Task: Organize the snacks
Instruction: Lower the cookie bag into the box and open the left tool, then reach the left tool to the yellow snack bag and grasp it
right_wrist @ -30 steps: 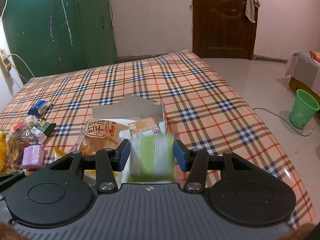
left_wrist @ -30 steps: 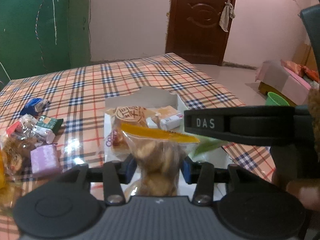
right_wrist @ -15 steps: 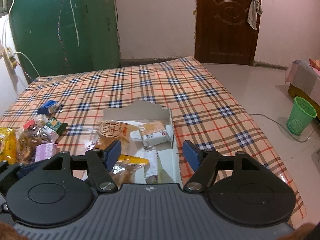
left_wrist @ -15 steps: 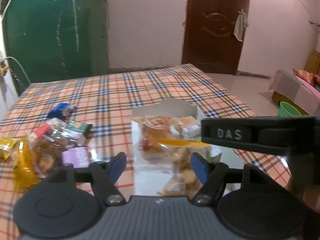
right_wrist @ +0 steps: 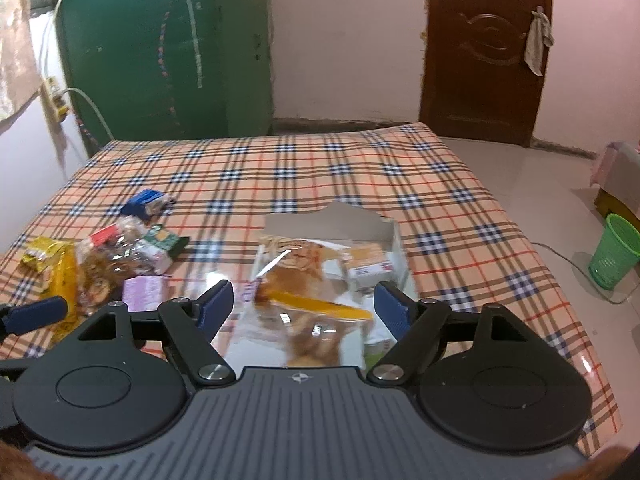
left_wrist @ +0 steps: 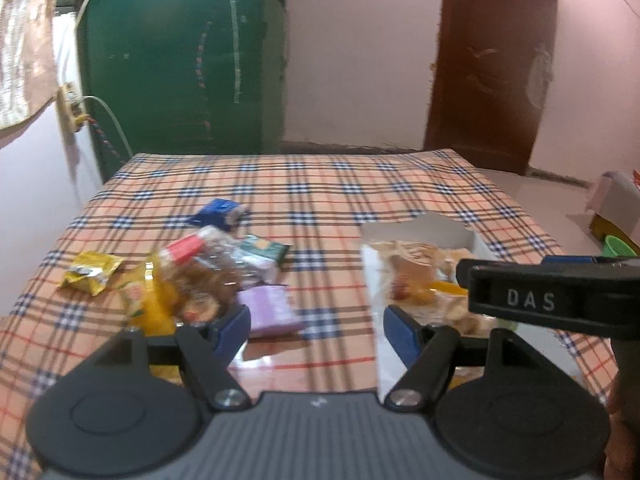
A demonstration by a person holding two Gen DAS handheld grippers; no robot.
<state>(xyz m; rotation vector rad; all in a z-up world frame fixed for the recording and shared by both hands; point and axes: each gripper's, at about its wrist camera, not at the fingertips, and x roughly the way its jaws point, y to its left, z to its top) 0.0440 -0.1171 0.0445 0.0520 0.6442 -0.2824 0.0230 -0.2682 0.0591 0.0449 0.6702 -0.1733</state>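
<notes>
A white cardboard box (right_wrist: pixel 394 236) (left_wrist: pixel 456 226) on the plaid table holds several snacks: a round bread pack (right_wrist: pixel 298 256), a clear cookie bag with a yellow strip (right_wrist: pixel 316 312) and a small boxed snack (right_wrist: pixel 366 266). A loose pile lies to its left: a purple packet (left_wrist: pixel 272 308) (right_wrist: pixel 144 290), a clear bag of brown snacks (left_wrist: pixel 200 280), a green-white packet (left_wrist: pixel 264 250), a blue packet (left_wrist: pixel 218 210) and a yellow packet (left_wrist: pixel 92 274). My left gripper (left_wrist: pixel 316 326) is open and empty, between pile and box. My right gripper (right_wrist: pixel 304 306) is open and empty over the box.
The plaid table (right_wrist: pixel 320 168) stretches far behind the box. A green waste basket (right_wrist: pixel 614 256) stands on the floor at the right. A green cabinet (right_wrist: pixel 168 48) and a brown door (right_wrist: pixel 484 44) are at the back wall. The right gripper's body (left_wrist: pixel 556 300) crosses the left wrist view.
My left gripper let go of the cookie bag into the box, opened and swung left toward the pile. My right gripper released the green-white packet into the box, opened and pulled back.
</notes>
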